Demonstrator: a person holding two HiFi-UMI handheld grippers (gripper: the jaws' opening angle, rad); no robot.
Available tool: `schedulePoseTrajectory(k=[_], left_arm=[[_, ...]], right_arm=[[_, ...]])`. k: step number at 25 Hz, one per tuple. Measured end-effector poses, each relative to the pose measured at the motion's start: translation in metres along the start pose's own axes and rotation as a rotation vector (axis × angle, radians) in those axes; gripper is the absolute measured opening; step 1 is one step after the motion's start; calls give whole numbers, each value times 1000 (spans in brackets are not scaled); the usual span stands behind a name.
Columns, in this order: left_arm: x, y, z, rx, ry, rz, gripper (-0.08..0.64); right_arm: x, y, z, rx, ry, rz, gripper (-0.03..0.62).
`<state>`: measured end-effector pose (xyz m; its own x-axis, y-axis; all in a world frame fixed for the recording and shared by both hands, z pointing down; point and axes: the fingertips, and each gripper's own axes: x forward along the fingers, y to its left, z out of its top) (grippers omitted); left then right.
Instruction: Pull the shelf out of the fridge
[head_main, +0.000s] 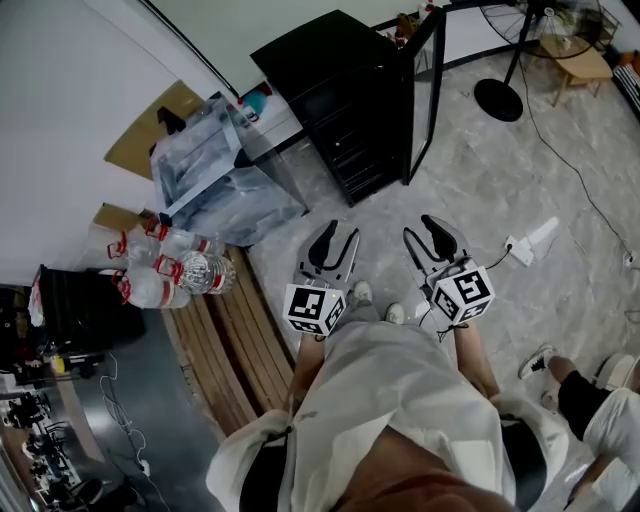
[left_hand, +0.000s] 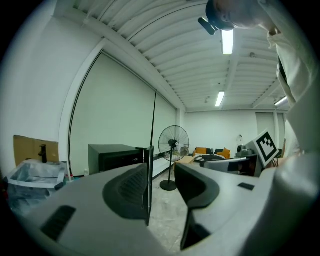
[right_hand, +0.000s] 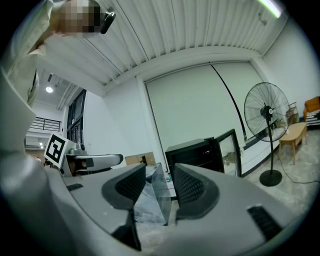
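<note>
A black mini fridge (head_main: 335, 95) stands on the floor ahead of me, its glass door (head_main: 425, 90) swung open to the right. The inside is dark and I cannot pick out a shelf. My left gripper (head_main: 330, 243) and right gripper (head_main: 436, 238) are held side by side, well short of the fridge, both open with nothing between the jaws. In the left gripper view the gripper (left_hand: 162, 187) points past the fridge (left_hand: 112, 156) and the door's edge (left_hand: 149, 172). In the right gripper view the gripper (right_hand: 160, 185) faces the fridge (right_hand: 195, 152).
A clear plastic bin (head_main: 215, 170) sits left of the fridge, with several water bottles (head_main: 170, 268) and a wooden slatted bench (head_main: 225, 340) nearer me. A standing fan (head_main: 500, 95), a wooden stool (head_main: 580, 62) and a power strip (head_main: 527, 243) are to the right. Another person's leg (head_main: 570, 390) is at lower right.
</note>
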<state>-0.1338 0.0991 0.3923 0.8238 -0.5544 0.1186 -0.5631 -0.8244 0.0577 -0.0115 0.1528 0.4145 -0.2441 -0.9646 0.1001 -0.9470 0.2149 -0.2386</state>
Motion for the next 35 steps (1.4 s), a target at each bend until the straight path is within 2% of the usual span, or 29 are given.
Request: schedulePoseTrajectory(k=[6, 15, 35], left_arm=[[13, 9, -5, -15, -9, -5, 178], [56, 29, -1, -23, -31, -59, 178], [141, 128, 8, -58, -34, -158, 178]], right_arm=[[10, -8, -1, -5, 0, -18, 178], [35, -32, 6, -17, 2, -77, 176], [144, -71, 28, -17, 22, -178, 173]])
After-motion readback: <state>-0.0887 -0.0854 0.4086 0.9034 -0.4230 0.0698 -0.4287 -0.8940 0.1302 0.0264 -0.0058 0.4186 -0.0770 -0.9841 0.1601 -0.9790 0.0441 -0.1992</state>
